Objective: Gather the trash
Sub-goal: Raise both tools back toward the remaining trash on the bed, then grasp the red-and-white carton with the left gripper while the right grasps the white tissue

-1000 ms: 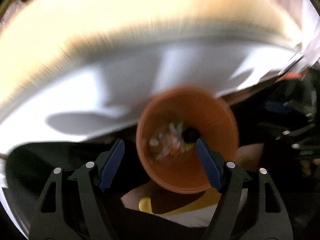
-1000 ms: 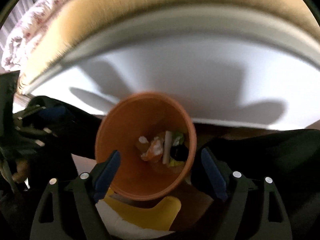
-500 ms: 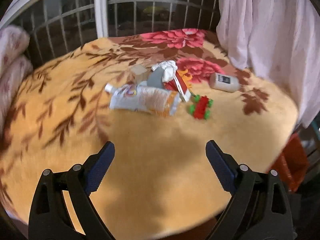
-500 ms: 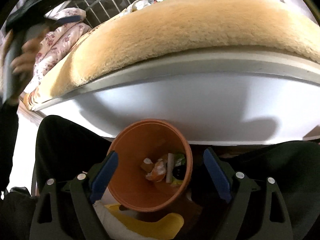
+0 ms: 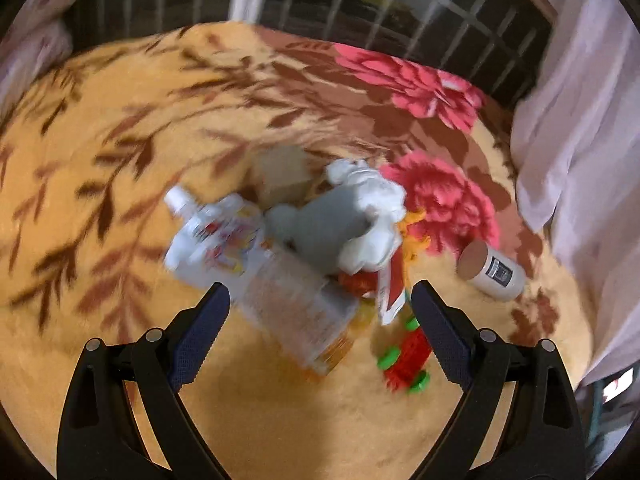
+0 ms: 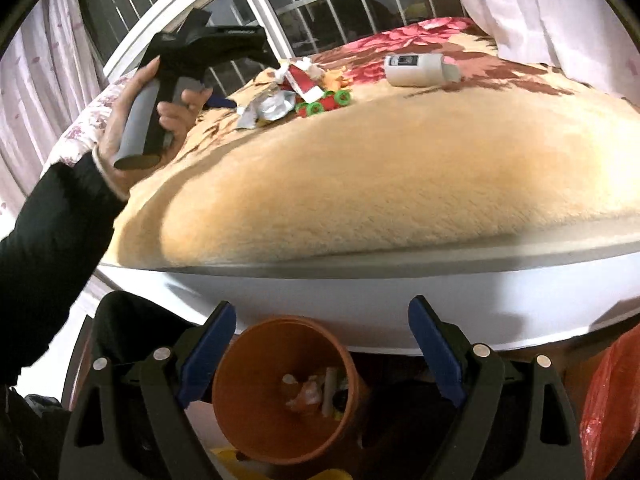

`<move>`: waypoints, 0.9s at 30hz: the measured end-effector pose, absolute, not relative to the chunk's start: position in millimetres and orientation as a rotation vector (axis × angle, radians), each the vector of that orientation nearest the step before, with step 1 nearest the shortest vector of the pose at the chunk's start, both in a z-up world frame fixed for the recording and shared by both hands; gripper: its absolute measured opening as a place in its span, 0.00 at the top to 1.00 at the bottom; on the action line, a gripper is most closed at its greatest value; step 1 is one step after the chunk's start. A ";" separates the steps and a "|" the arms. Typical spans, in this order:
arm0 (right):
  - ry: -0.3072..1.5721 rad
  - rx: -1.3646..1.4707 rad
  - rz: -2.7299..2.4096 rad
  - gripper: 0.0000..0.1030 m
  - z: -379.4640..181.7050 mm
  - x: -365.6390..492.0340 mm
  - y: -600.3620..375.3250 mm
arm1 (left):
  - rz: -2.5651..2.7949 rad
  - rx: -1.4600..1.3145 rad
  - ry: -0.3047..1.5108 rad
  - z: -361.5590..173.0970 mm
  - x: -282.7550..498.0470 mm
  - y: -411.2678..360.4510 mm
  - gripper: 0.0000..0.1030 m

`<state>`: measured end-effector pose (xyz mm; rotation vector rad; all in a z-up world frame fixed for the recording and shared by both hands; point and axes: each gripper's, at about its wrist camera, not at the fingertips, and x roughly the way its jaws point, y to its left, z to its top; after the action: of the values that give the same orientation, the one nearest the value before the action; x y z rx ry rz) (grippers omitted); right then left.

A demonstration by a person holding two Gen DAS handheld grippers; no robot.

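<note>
My left gripper (image 5: 320,294) hangs open and empty just above a trash pile on the floral blanket (image 5: 120,168). The pile holds a white and orange spouted pouch (image 5: 240,264), a crumpled grey and white wad (image 5: 344,220) and a red and white wrapper (image 5: 390,288). My right gripper (image 6: 321,309) stands open, nothing between its fingers, above an orange bin (image 6: 256,408) on the floor by the bed. Several scraps (image 6: 308,392) lie in the bin. In the right wrist view the same pile (image 6: 280,100) sits far back on the bed.
A red toy car with green wheels (image 5: 408,360) and a white bottle (image 5: 494,274) lie right of the pile. A person's hand (image 6: 132,120) grips the left tool's handle. A barred window (image 6: 340,4) and pale curtains (image 5: 580,128) border the bed. A red bag (image 6: 608,408) sits beside the bin.
The left gripper swung from over the orange bin up onto the bed, closed in on the pile, and its jaws widened. The right gripper rose; the bin sits lower in its view.
</note>
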<state>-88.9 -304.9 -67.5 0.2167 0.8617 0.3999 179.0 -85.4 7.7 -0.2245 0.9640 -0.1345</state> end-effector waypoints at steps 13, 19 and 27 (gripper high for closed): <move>0.928 0.325 0.421 0.16 -97.9 -82.9 -320.3 | -0.030 -0.070 0.891 -17.0 210.2 -135.9 0.61; 0.919 0.351 0.436 0.16 -93.9 -83.6 -321.4 | -0.153 -0.085 0.812 6.9 177.1 -124.3 0.76; 0.809 0.249 0.468 0.16 -41.2 -67.4 -316.9 | -0.261 -0.157 0.681 64.9 102.2 -84.8 0.76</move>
<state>-67.4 -316.9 -41.2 0.2491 0.8091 0.4677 102.2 -84.8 64.9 -0.1573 0.6812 -0.2615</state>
